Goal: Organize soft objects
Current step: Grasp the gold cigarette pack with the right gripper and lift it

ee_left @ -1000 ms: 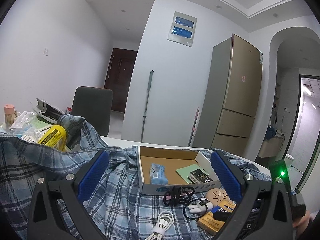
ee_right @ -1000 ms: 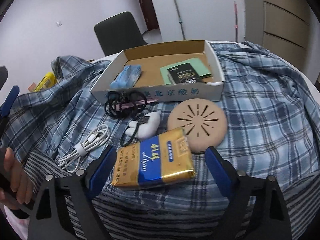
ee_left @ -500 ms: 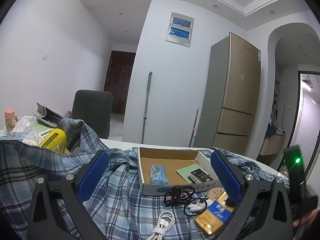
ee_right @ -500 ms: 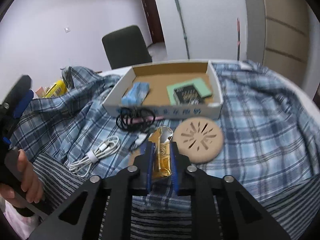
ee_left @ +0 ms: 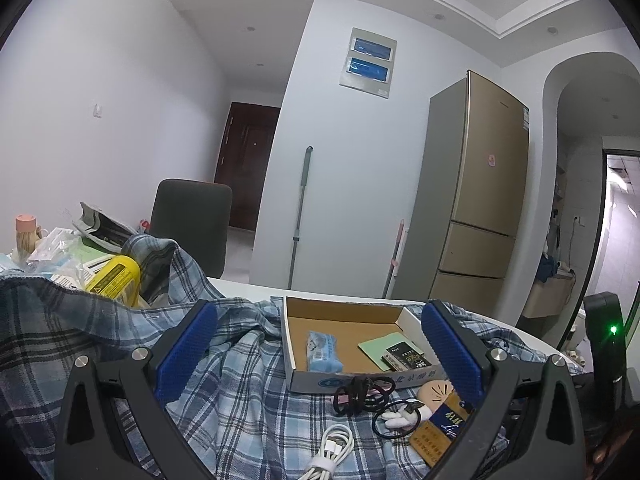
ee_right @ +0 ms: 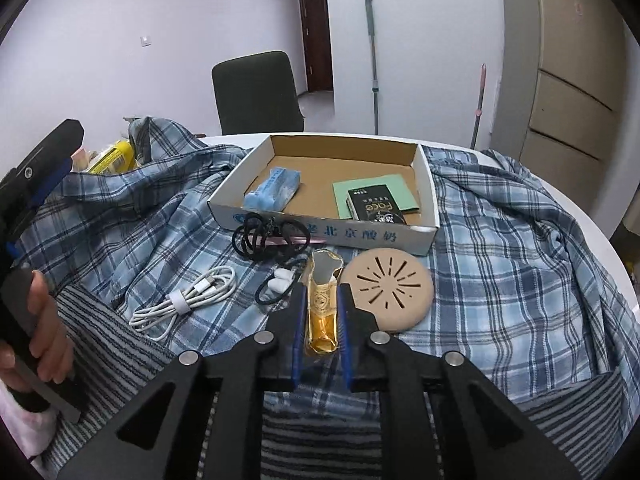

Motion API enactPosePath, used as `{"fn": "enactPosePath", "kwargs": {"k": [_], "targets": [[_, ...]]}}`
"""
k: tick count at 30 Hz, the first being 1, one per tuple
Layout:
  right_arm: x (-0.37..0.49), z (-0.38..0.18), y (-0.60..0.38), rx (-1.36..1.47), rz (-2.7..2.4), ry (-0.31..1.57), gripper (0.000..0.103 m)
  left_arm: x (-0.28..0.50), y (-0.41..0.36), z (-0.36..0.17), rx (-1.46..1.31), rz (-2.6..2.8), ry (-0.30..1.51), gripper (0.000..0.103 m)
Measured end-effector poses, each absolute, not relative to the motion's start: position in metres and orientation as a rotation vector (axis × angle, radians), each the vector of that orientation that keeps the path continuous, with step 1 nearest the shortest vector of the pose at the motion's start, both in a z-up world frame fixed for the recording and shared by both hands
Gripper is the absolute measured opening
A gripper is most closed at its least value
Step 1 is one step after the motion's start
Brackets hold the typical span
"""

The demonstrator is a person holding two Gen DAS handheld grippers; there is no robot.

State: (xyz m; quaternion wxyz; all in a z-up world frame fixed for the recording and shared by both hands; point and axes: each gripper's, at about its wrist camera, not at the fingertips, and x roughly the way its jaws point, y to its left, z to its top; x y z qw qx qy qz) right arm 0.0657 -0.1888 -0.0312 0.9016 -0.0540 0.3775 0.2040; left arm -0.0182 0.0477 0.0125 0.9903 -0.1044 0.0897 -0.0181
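Gold-and-blue tissue pack [ee_right: 323, 312], soft and glossy in crinkled foil wrap, sits squeezed edge-on between the right gripper's [ee_right: 322, 312] blue-padded fingers [ee_right: 298, 322], which are clamped on it just above the plaid shirt [ee_right: 500, 260] spread over the counter [ee_right: 600, 224]. A second ago the pack lay flat on the shirt between fingers standing wide apart; since then they have closed on it and raised it slightly.

Just right of the pack lies a round beige disc [ee_right: 390, 294] with slits cut in a sunburst. To its left are a small white plush charm [ee_right: 282, 280] on a black loop and a coiled white cable [ee_right: 188, 300], banded at its middle. Beyond them a tangle of black hair ties [ee_right: 266, 236] rests against the near wall of a shallow cardboard tray [ee_right: 328, 232], which holds a pale blue tissue packet [ee_right: 272, 190], a green card [ee_right: 376, 192] and a small black packet [ee_right: 374, 208].

The left gripper [ee_left: 320, 354] hovers at the near left with its fingers [ee_left: 186, 354] wide apart and nothing between them, as before. A yellow can [ee_left: 114, 282] lies at the far left behind the shirt.
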Motion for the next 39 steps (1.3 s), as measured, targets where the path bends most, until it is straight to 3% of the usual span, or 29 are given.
{"fn": "enactPosePath", "kwargs": {"k": [18, 30, 39], "targets": [[0.059, -0.031, -0.161, -0.003, 0.614, 0.844, 0.020, -0.016, 0.050, 0.012, -0.223, -0.034, 0.195, 0.103], [0.052, -0.061, -0.125, -0.139, 0.557, 0.862, 0.018, -0.016, 0.059, 0.011, -0.274, 0.005, 0.196, 0.103], [0.047, -0.022, -0.157, -0.143, 0.453, 0.662, 0.016, 0.004, 0.051, 0.004, -0.205, -0.013, 0.327, 0.103]]}}
